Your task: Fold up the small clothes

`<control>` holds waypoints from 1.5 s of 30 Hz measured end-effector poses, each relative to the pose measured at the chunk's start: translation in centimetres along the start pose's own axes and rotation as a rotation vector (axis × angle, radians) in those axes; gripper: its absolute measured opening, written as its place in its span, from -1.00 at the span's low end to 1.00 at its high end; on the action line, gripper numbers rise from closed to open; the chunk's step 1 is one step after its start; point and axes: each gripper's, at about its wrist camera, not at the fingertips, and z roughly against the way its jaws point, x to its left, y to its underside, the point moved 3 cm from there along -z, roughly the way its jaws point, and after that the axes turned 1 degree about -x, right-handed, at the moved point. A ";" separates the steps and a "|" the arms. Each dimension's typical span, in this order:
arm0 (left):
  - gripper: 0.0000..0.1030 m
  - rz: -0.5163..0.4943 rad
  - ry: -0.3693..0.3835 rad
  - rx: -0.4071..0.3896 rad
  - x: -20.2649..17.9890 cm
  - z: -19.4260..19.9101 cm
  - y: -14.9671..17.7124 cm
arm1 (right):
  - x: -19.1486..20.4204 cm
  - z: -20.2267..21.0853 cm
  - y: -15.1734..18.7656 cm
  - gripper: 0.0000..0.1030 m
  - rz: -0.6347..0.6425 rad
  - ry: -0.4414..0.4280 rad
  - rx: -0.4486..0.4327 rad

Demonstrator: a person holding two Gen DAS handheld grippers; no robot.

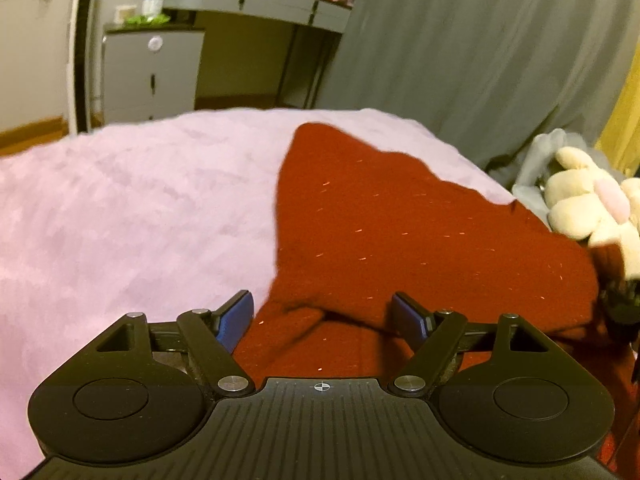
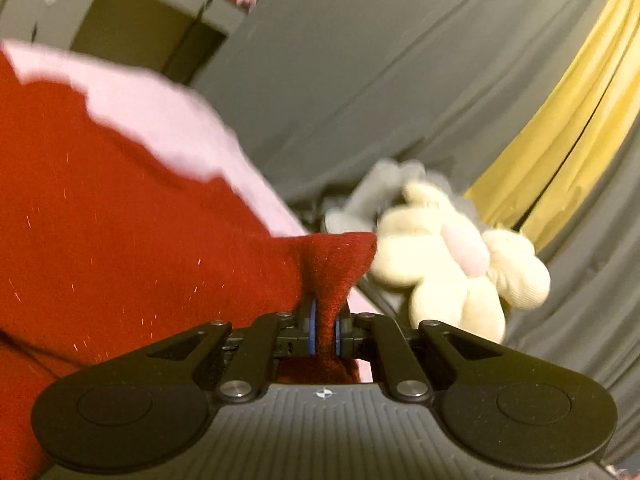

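Note:
A dark red knitted garment [image 1: 380, 224] with small light flecks lies spread on a pink fuzzy blanket [image 1: 132, 208]. My left gripper [image 1: 324, 312] hovers over its near edge, blue pads wide apart, a fold of the cloth lying between them untouched. In the right wrist view the same red garment [image 2: 120, 220] fills the left side. My right gripper [image 2: 325, 330] is shut on a pinched corner of it, and the cloth bunches up between the blue pads [image 2: 313, 328]. That view is tilted and blurred.
A cream plush toy [image 2: 448, 264] lies on grey cloth beside the bed's right edge, also seen as the plush toy [image 1: 588, 200]. Grey curtains [image 1: 460, 48] and a yellow one [image 2: 560, 120] hang behind. A grey desk [image 1: 256, 0] and drawer cabinet [image 1: 152, 72] stand beyond the bed.

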 end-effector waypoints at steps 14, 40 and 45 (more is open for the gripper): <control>0.63 0.009 -0.004 -0.024 0.0 -0.3 -0.1 | -1.9 -0.1 0.0 -0.87 -0.129 -0.096 -0.001; 0.70 0.050 0.011 -0.035 0.6 -0.6 0.1 | 2.8 1.5 -0.8 -0.67 -0.097 -0.286 -0.123; 0.74 0.034 0.020 -0.037 0.2 -0.8 0.1 | -4.3 -2.8 2.6 0.15 -0.307 -0.153 0.001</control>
